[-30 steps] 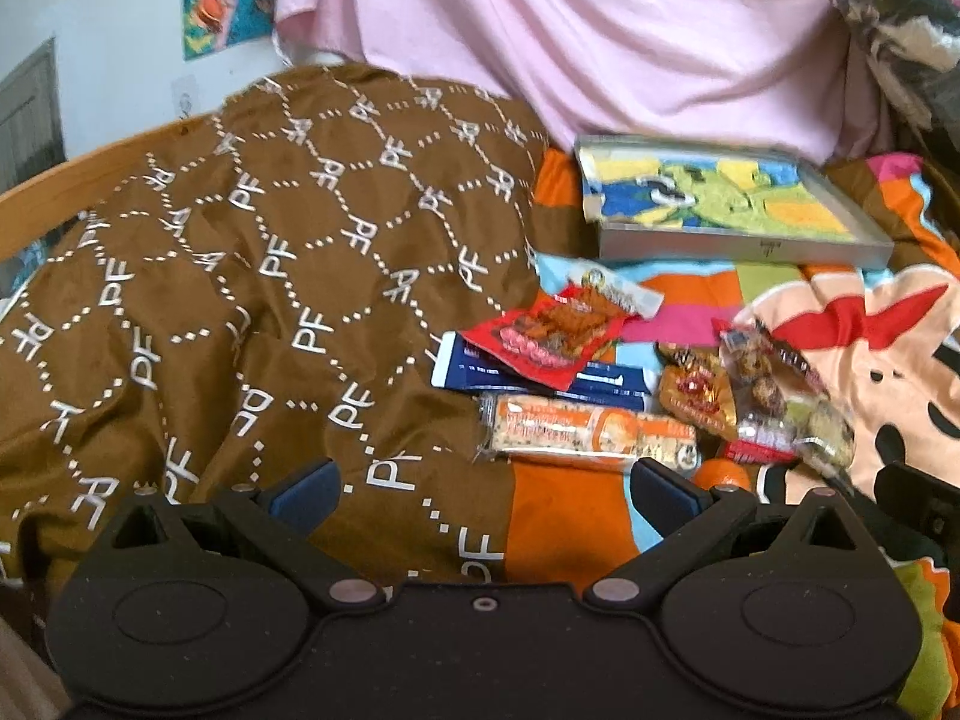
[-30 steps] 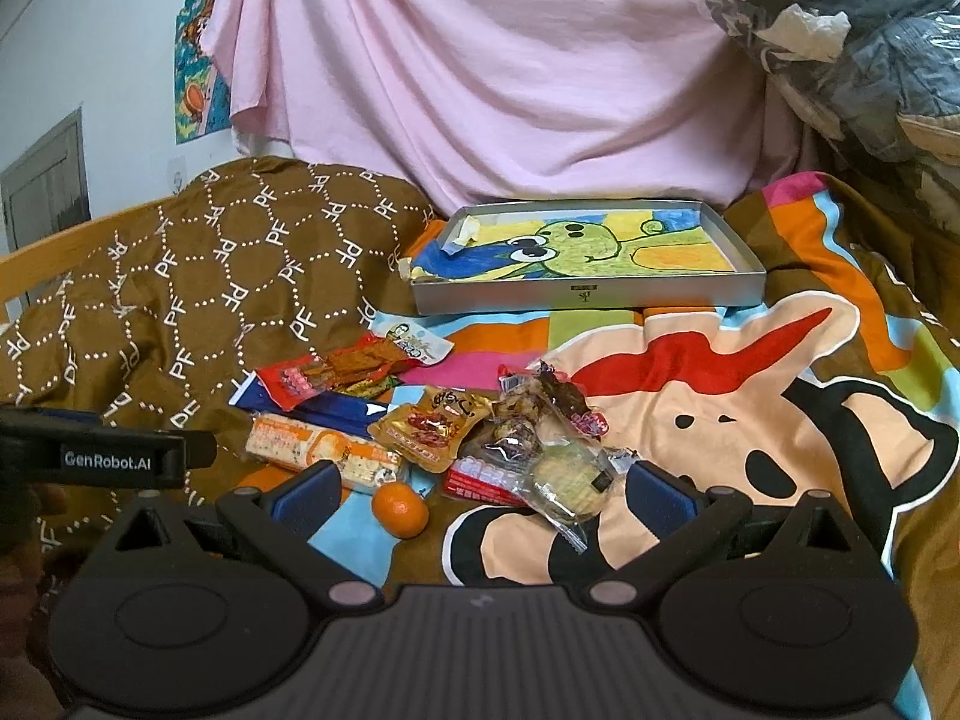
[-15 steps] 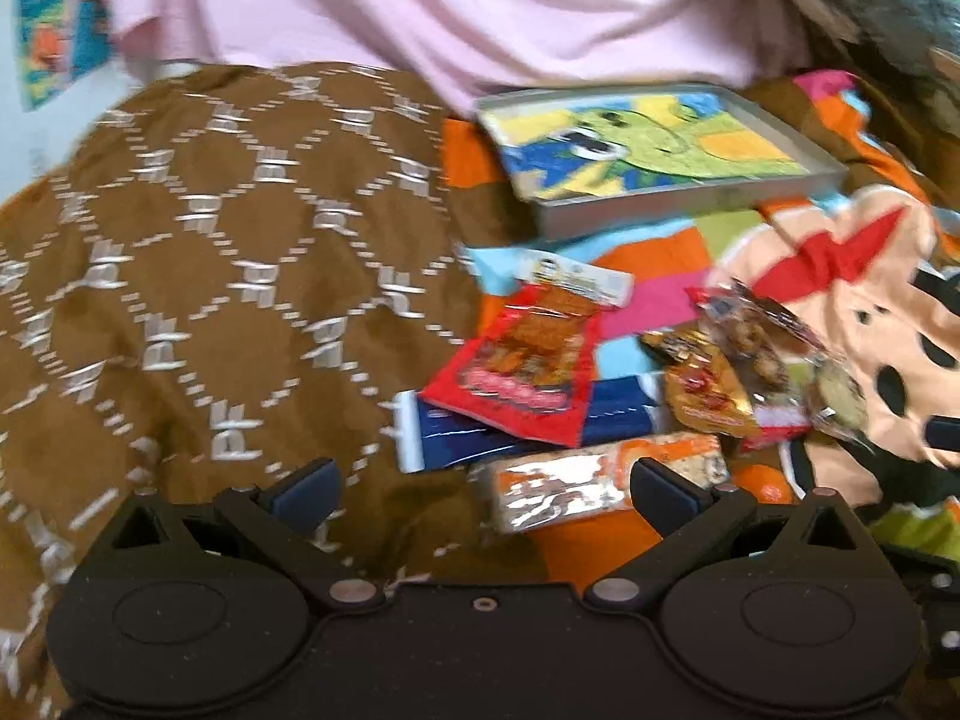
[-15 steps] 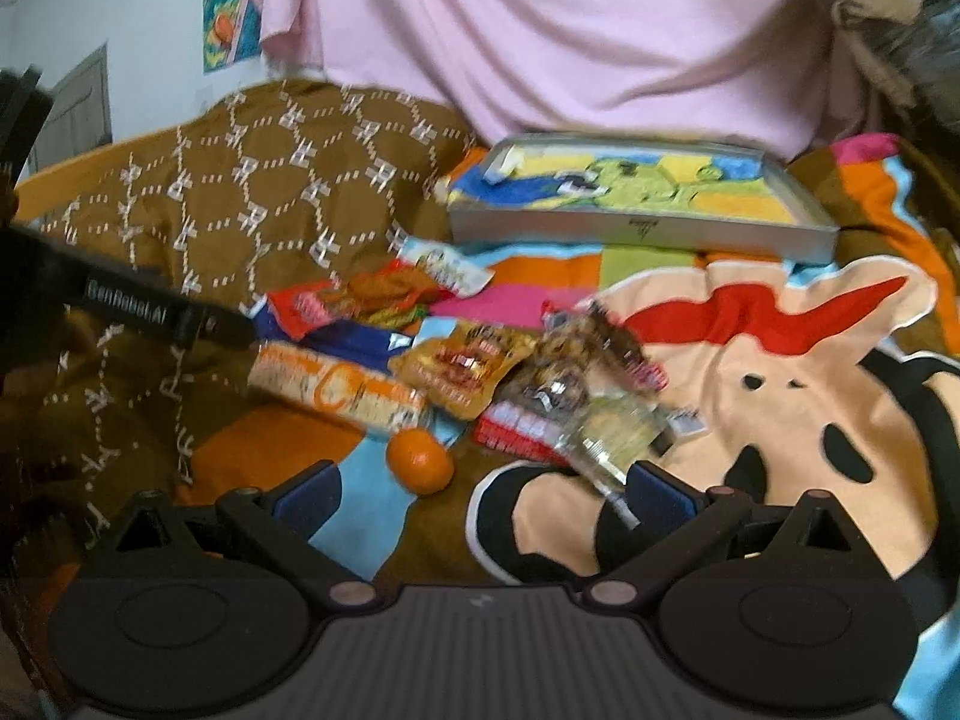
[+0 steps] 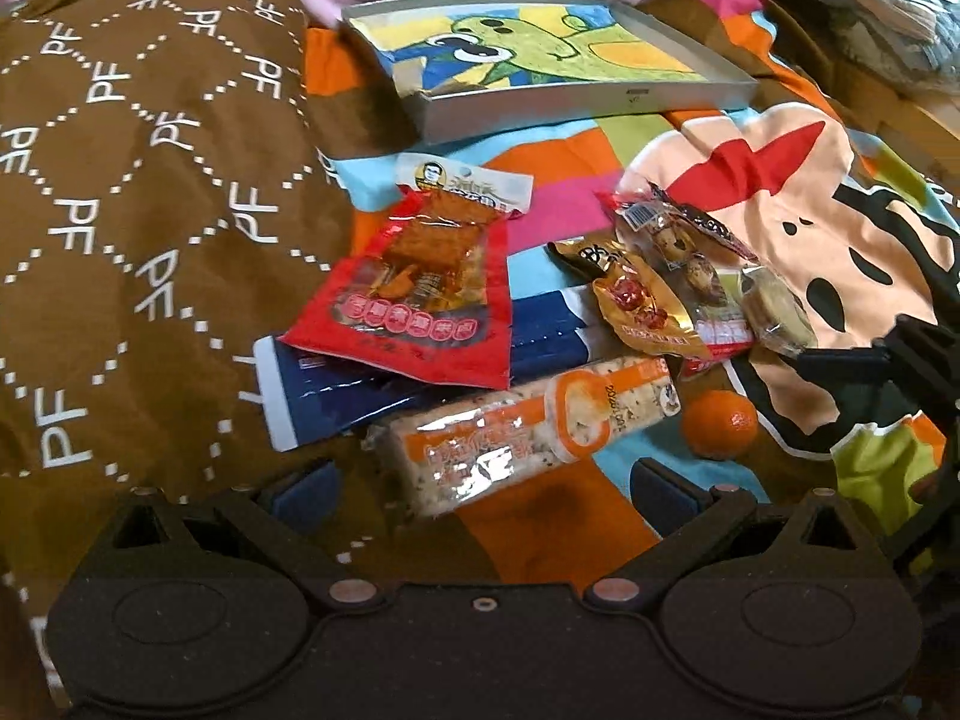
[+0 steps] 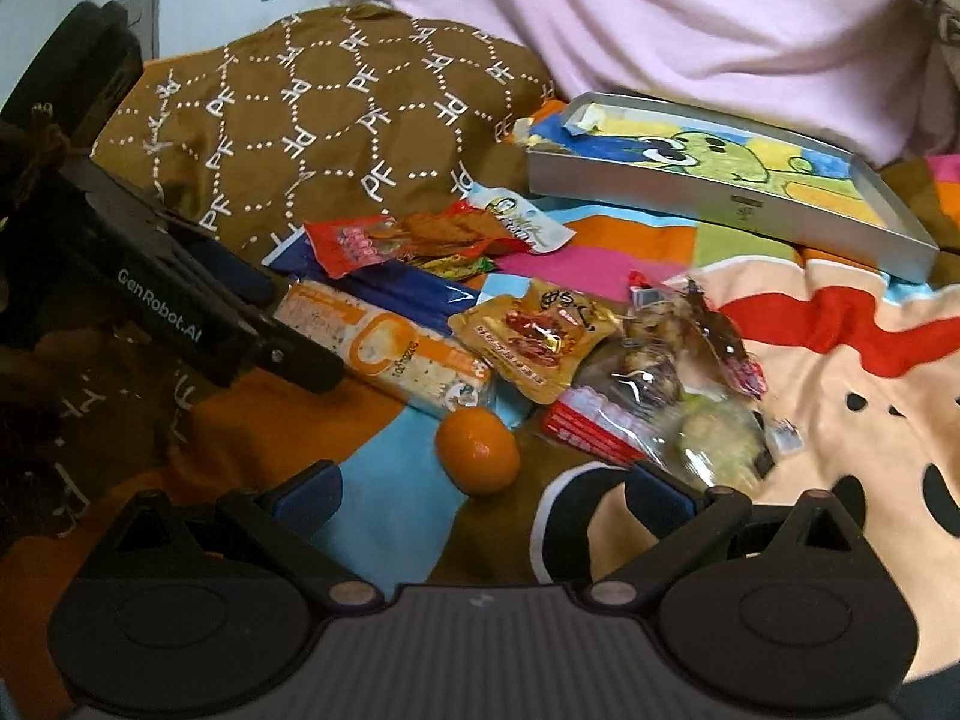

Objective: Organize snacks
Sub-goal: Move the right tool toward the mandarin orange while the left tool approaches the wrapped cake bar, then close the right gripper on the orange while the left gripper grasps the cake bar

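Snacks lie in a pile on the bed. An orange-and-white cracker pack lies just ahead of my open left gripper, its near end between the fingers. Behind it are a red snack pouch, a dark blue pack, a gold pouch and a clear bag of sweets. A small orange sits just ahead of my open right gripper. The cracker pack and clear bag also show there. A shallow grey tray with a cartoon picture lies behind the pile.
A brown patterned blanket is heaped at the left. A colourful cartoon sheet covers the bed to the right. Pink cloth hangs behind. The left gripper's body reaches in at the left of the right wrist view.
Both grippers have moved forward and down toward the snack pile. The cracker pack now lies close before the left gripper, and the orange close before the right one.
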Demonstrator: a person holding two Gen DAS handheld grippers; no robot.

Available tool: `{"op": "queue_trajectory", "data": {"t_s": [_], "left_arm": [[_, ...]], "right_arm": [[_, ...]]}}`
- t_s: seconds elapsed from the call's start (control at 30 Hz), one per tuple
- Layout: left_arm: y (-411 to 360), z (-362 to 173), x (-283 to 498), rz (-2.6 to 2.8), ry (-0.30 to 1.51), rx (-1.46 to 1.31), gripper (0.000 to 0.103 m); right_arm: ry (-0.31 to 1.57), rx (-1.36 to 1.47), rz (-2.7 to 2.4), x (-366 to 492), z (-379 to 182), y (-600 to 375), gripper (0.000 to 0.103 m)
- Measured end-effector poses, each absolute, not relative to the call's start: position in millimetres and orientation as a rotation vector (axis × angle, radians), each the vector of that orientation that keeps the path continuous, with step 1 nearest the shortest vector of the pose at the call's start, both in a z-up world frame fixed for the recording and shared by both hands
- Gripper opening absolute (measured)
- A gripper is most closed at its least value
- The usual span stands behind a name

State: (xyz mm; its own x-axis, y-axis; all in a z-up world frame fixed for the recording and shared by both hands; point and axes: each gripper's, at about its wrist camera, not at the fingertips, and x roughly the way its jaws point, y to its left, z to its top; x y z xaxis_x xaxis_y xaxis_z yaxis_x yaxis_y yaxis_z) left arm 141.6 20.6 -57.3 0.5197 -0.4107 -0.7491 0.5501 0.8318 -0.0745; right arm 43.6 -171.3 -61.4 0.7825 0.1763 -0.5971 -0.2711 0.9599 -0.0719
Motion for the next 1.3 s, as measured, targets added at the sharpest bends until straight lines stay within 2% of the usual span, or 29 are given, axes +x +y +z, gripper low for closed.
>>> {"op": "queue_trajectory", "data": {"t_s": [0.27,0.33,0.43,0.5,0.73,0.93,1.3], "left_arm": [[24.4,-61.9,155.4,-0.622,0.856,0.102,0.102],[23.7,-61.8,156.4,-0.651,0.860,0.092,0.102],[23.0,-61.4,156.5,-0.699,0.874,0.082,0.102],[24.1,-60.9,156.0,-0.716,0.879,0.076,0.102],[25.9,-63.4,152.6,-0.844,0.997,0.048,0.102],[14.7,-59.6,135.5,-0.847,0.924,0.207,0.102],[24.1,-61.3,155.7,-0.778,0.902,0.143,0.101]], "right_arm": [[0.670,-0.149,0.251,68.9,-73.0,-169.2,0.080],[0.669,-0.158,0.259,72.0,-74.1,-167.1,0.063],[0.666,-0.166,0.259,72.4,-75.0,-165.7,0.044],[0.662,-0.159,0.256,71.8,-74.6,-167.2,0.037],[0.651,-0.129,0.220,58.2,-68.1,-181.3,0.037],[0.658,-0.084,0.192,49.6,-64.1,-194.3,0.037],[0.665,-0.061,0.188,49.9,-65.7,-197.5,0.037]]}}
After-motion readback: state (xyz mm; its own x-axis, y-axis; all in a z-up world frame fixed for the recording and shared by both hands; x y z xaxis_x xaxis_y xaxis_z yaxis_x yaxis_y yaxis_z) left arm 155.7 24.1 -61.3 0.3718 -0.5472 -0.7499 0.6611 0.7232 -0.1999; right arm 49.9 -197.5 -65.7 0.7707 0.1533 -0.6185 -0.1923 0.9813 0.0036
